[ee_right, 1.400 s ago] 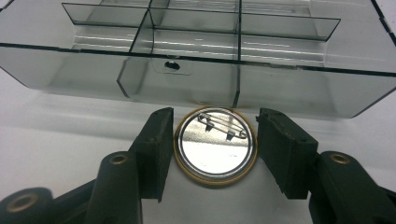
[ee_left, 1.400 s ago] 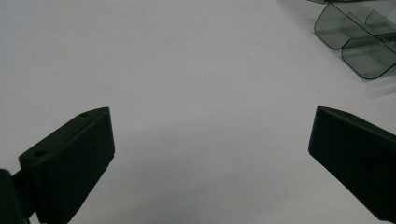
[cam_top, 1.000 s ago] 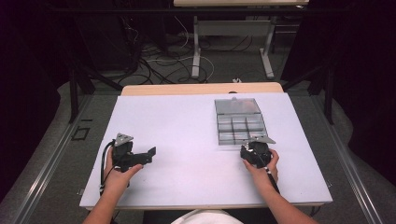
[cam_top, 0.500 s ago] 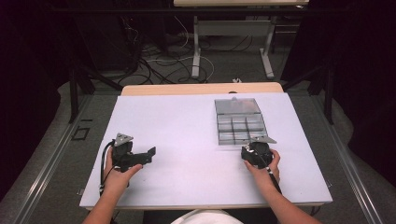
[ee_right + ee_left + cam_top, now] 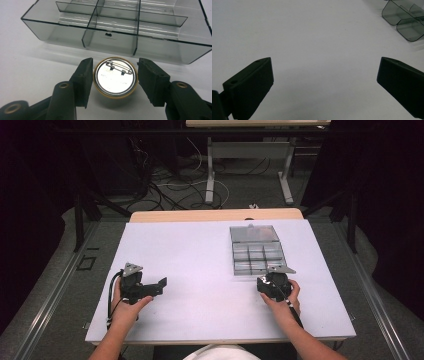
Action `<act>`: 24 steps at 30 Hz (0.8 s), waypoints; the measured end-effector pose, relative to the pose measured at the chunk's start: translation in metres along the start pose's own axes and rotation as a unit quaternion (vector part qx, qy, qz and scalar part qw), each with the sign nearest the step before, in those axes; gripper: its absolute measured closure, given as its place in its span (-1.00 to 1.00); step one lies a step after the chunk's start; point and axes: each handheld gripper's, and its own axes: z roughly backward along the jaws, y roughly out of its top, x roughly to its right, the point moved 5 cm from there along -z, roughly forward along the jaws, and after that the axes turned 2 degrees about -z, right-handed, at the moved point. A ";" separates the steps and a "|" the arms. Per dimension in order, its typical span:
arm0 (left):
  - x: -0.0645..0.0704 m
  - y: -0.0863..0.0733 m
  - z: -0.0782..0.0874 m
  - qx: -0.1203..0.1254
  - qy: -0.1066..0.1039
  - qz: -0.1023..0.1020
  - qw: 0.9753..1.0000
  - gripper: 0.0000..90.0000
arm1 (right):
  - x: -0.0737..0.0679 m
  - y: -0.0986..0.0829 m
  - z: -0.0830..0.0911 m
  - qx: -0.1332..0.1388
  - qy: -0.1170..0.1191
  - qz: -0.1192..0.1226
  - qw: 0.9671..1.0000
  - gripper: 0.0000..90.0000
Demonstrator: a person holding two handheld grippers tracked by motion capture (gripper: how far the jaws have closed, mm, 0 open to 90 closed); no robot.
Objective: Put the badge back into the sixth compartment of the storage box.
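A round pin badge point(image 5: 115, 77) with a gold rim shows its silver back and safety pin, tilted up toward the camera just above the white table point(image 5: 200, 255). My right gripper point(image 5: 115, 73) is shut on the pin badge, one jaw at each side of the rim. It sits just in front of the near wall of a clear smoky compartment box point(image 5: 112, 27). In the high view my right gripper point(image 5: 270, 281) is at the near edge of the box point(image 5: 255, 252). My left gripper point(image 5: 161, 284) is at the table's left front, open, with its jaws wide apart over bare table point(image 5: 324, 72).
The box's lid point(image 5: 253, 233) lies open flat behind it, and its corner point(image 5: 404, 20) shows far off in the left gripper view. A wooden table edge point(image 5: 215, 215) runs along the back. Cables and desk legs are on the floor beyond.
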 end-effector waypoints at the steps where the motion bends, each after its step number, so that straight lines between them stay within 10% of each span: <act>1: 0.000 0.000 0.000 0.000 0.000 0.000 1.000 -0.98 | -0.001 0.002 0.002 0.002 0.003 0.004 1.000 0.03; 24: 0.001 0.000 -0.001 0.003 0.002 -0.001 1.000 -0.98 | 0.000 0.032 0.023 0.018 0.027 0.030 0.999 0.03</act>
